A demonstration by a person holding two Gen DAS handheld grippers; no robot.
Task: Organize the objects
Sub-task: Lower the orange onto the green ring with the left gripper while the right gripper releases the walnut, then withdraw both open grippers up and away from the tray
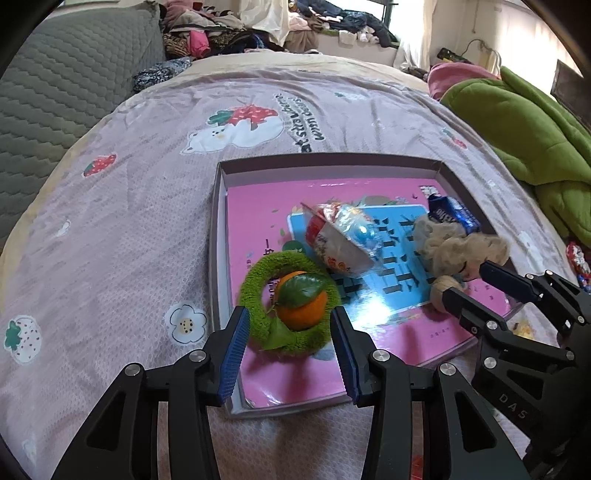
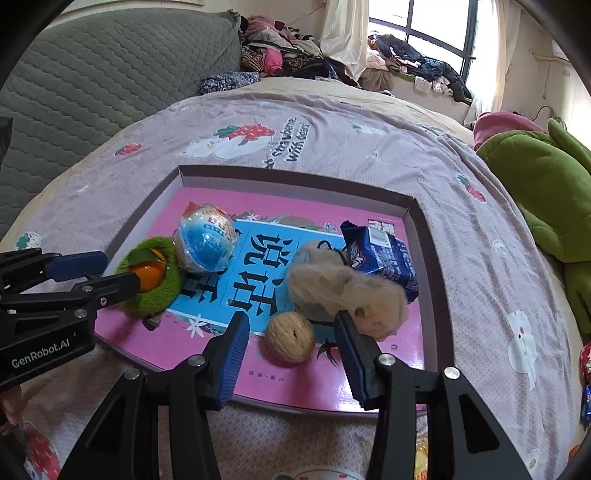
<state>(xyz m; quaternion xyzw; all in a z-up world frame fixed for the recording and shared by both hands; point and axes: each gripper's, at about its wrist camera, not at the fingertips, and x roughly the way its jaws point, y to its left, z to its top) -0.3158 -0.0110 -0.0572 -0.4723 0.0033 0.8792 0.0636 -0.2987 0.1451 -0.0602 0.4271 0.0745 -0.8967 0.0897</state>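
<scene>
Since the tray [image 2: 413, 206] gathers the objects, the orange [image 1: 303, 306] is seen set inside the green ring [image 1: 258, 280], the left gripper [image 1: 290, 354] spread apart; the right gripper [image 2: 291, 350] is likewise spread around the walnut [image 2: 290, 336], seemingly untouched.

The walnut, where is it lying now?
In the right wrist view the walnut lies on the pink book in the tray, between the right gripper's open fingers, beside the beige scrunchie.

Daylight from the window [image 2: 436, 33] fills the room; glare whitens the book [image 1: 373, 306] cover below it, and fisheye distortion bends the dark edges.
</scene>
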